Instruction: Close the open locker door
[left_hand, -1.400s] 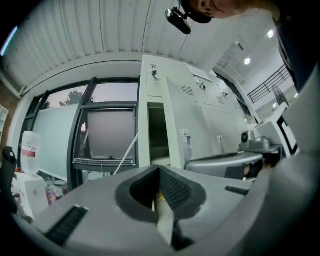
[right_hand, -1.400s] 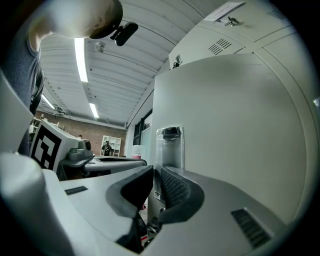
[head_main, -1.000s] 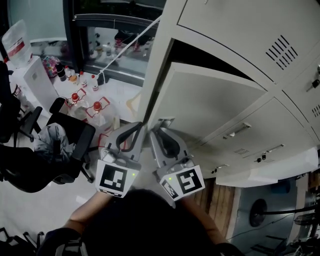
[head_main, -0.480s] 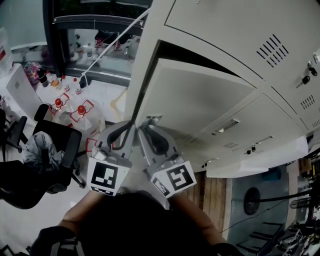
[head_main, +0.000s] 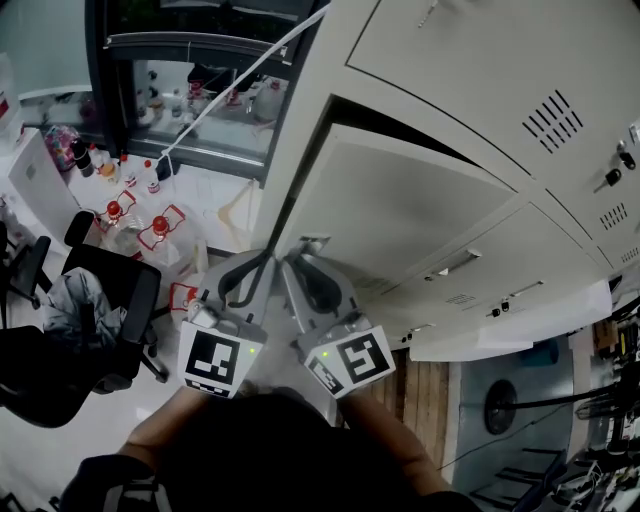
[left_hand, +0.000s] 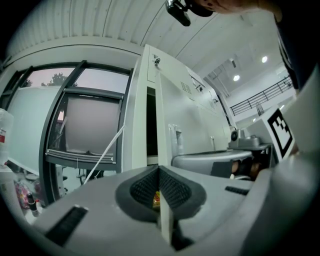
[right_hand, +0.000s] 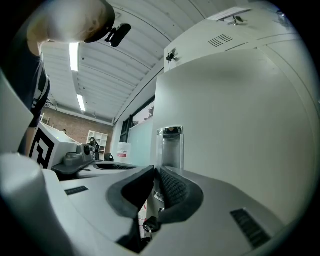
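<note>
The grey locker bank (head_main: 470, 60) fills the right of the head view, and the locker door (head_main: 400, 200) is plainly open. It is swung out from the bank with a dark gap showing along its top, and its free edge points toward the person. Down on the left, a black office chair (head_main: 100, 290) sits on the pale floor, well clear of the lockers.

Both tools are up at that free edge, side by side. The left hand-held gripper (left_hand: 159, 175) has its jaws drawn narrow. The door runs edge-on straight into them, a thin pale strip pinched between the ribbed pads (left_hand: 175, 187). The right hand-held gripper (right_hand: 152, 175) is just beside it on the same edge. Its jaws have just been closing and are narrow now, one on the door's front face and one behind it, with the edge caught between them.

On to the smaller items. A chrome handle plate (right_hand: 170, 145) stands on the door face right above the right jaws. A cluster of red-capped bottles (head_main: 160, 225) rests on the floor near the chair. Low in the right gripper view, a small key (right_hand: 148, 227) hangs under the pads.
</note>
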